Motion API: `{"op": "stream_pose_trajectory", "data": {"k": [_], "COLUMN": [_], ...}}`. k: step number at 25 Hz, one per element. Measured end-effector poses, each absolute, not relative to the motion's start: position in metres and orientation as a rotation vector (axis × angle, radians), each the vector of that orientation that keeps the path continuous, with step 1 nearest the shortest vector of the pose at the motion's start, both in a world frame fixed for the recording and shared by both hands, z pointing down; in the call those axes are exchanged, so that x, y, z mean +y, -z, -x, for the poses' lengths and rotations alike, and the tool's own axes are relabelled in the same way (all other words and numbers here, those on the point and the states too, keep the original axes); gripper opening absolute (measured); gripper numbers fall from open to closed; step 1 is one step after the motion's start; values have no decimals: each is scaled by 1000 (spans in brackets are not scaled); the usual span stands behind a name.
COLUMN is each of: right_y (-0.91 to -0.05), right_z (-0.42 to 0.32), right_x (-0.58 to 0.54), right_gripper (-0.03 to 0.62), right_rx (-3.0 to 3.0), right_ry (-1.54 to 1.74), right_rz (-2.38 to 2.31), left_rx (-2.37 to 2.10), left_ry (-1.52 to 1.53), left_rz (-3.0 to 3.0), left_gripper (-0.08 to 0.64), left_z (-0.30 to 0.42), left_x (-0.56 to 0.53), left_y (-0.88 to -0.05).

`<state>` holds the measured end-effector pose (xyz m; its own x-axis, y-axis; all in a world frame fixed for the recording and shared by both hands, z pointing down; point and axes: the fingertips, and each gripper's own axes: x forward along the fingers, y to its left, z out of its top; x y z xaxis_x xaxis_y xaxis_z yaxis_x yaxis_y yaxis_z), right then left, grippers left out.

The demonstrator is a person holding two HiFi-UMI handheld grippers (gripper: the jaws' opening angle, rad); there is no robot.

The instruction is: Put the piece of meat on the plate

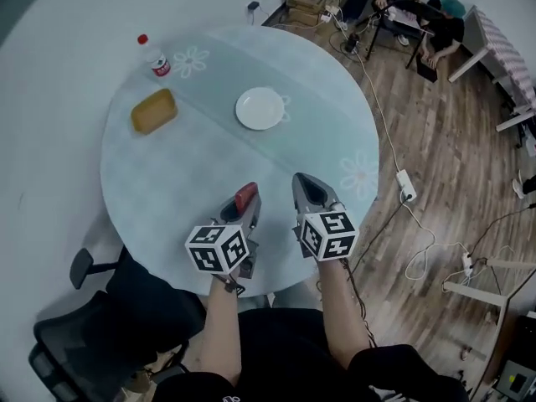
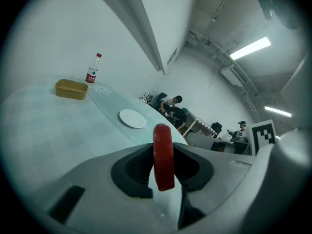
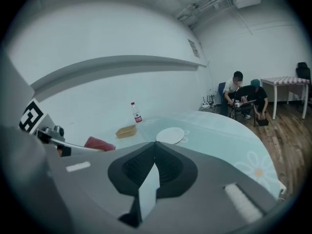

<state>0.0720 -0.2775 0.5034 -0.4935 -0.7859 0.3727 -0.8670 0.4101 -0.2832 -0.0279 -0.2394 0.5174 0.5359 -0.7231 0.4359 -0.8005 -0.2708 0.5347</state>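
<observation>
My left gripper [image 1: 246, 198] [image 2: 163, 155] is shut on a red piece of meat [image 1: 244, 196] [image 2: 163, 156], which stands upright between its jaws above the near part of the round table [image 1: 167, 182]. The meat [image 3: 100, 143] also shows at the left of the right gripper view. My right gripper [image 1: 303, 188] [image 3: 155, 150] hangs beside it to the right, shut with nothing between its jaws. The white plate [image 1: 260, 108] [image 2: 132, 118] [image 3: 170, 135] lies bare on the table, further out past both grippers.
A yellow tray [image 1: 153, 111] [image 2: 71, 88] [image 3: 126, 130] and a red-capped water bottle [image 1: 154, 59] [image 2: 93, 70] [image 3: 135, 113] stand at the table's far left. A black chair [image 1: 92, 325] is at my near left. Cables and a power strip [image 1: 404, 182] lie on the wooden floor at the right; people sit at the back.
</observation>
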Motion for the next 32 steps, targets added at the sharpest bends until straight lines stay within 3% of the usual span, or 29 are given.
{"op": "stream_pose_trajectory", "data": {"k": [9,17,21,27,30,32], "right_y": [-563,-588,-602,-614,-610,-603], "right_z": [-84,-156,-194,-186,-177,-172], "right_x": [-334,-347,-344,-344,-348,-350], "right_gripper": [11,11,11,11,11,11], "right_rx": [-2378,-2214,-2121,-2146,-2175,-2211], "right_ry": [-900,-990,-978,-977,-982,-970], "right_rz": [-1550,-1779,-1849,-1815,-1785,-1757], "left_rx": [-1103,-1033,-1024,-1069,-1130,-1170], "left_ry": [-363,-177,-227,-464,-580,-603], "left_rz": [-2040,-1924,-1871,-1913,-1917,-1881], "left_gripper": [92,92,94,100,160,280], "left_z": [26,11,3,5,14,21], "left_x": [-359,-496,-526,-536,-535,-527], "left_y": [-581,-597,-622,-650,-648,-649]}}
